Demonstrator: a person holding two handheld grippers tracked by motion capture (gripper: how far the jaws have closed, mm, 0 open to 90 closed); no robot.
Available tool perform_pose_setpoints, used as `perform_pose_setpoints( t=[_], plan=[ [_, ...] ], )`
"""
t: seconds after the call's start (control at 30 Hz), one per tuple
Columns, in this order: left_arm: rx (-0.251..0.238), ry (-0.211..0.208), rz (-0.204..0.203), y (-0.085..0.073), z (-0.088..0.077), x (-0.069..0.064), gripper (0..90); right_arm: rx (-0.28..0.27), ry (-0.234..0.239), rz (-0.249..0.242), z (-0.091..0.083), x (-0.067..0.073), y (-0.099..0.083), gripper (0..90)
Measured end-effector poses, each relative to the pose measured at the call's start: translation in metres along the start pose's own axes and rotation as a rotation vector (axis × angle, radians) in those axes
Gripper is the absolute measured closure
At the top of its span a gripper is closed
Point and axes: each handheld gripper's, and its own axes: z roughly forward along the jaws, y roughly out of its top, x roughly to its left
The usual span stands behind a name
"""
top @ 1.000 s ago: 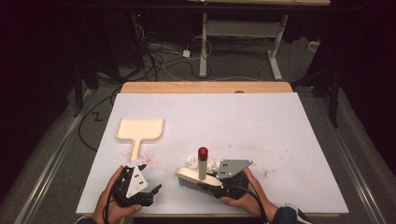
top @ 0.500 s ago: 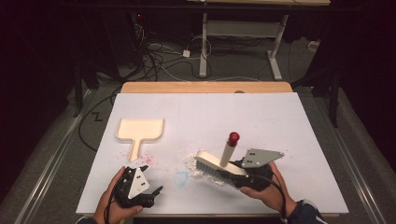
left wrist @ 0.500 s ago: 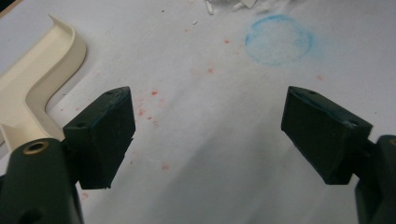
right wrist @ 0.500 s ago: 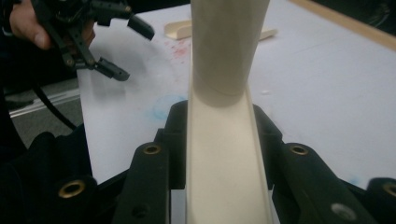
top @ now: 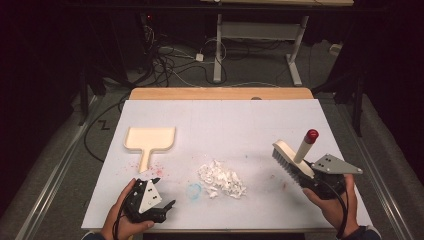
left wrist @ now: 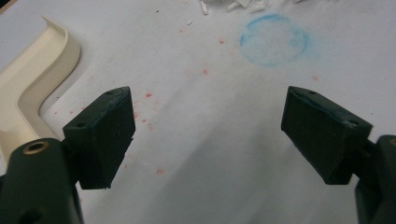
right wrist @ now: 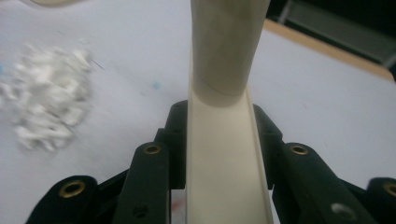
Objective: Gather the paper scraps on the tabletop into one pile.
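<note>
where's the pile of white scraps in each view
High view: the pile of white scraps lies at lower centre of the table, between both hands.
Left gripper view: only its near edge shows, at the top edge.
Right gripper view: blurred, at far left.
Shared landmark: the cream dustpan, at left in the left gripper view.

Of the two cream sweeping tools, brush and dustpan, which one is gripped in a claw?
The brush with the red-tipped handle, clamped in the right claw. The dustpan lies flat and untouched.

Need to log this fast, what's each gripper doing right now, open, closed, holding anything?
Left gripper: open, holding nothing, near the dustpan.
Right gripper: closed on the brush.
</note>
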Motion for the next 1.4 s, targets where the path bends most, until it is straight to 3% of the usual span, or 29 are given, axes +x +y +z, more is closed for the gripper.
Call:
perform_pose_setpoints(
  t=[0.1, 0.17, 0.43, 0.53, 0.7, 0.77, 0.97, 1.07, 1.17, 1.23, 1.4],
  plan=[
    [-0.002, -0.001, 0.008, 0.001, 0.000, -0.001, 16.8, 0.055, -0.042, 0.017, 0.010, 0.001, -0.012, 68.2],
    [-0.005, -0.004, 0.009, 0.001, 0.001, -0.001, 16.8, 0.076, -0.037, 0.037, 0.017, 0.005, -0.018, 68.2],
    [-0.003, -0.015, 0.020, 0.002, 0.003, -0.002, 16.8, 0.051, 0.007, 0.062, 0.037, 0.041, -0.004, 68.0],
    [0.006, -0.018, 0.027, 0.002, 0.003, -0.002, 16.8, 0.030, 0.055, 0.092, 0.045, 0.056, 0.004, 68.1],
    [0.006, -0.018, 0.032, 0.003, 0.004, -0.003, 16.8, 0.014, 0.124, 0.066, 0.064, 0.088, 0.021, 68.1],
    [0.003, -0.018, 0.028, 0.002, 0.003, -0.003, 16.8, 0.007, 0.128, 0.070, 0.071, 0.099, 0.027, 68.1],
    [0.004, -0.016, 0.028, 0.001, 0.002, -0.002, 16.8, -0.032, 0.151, 0.092, 0.086, 0.114, 0.041, 68.2],
    [0.000, -0.014, 0.025, 0.001, 0.001, -0.002, 16.9, -0.045, 0.144, 0.076, 0.087, 0.115, 0.045, 68.1],
    [0.003, -0.013, 0.020, 0.000, 0.001, -0.002, 16.8, -0.062, 0.136, 0.093, 0.082, 0.104, 0.047, 68.1],
    [0.006, -0.012, 0.023, 0.001, 0.001, -0.002, 16.8, -0.077, 0.150, 0.114, 0.075, 0.094, 0.049, 68.1],
    [0.008, -0.010, 0.023, 0.001, 0.001, -0.003, 16.8, -0.094, 0.213, 0.057, 0.053, 0.073, 0.050, 68.1]
  ],
)
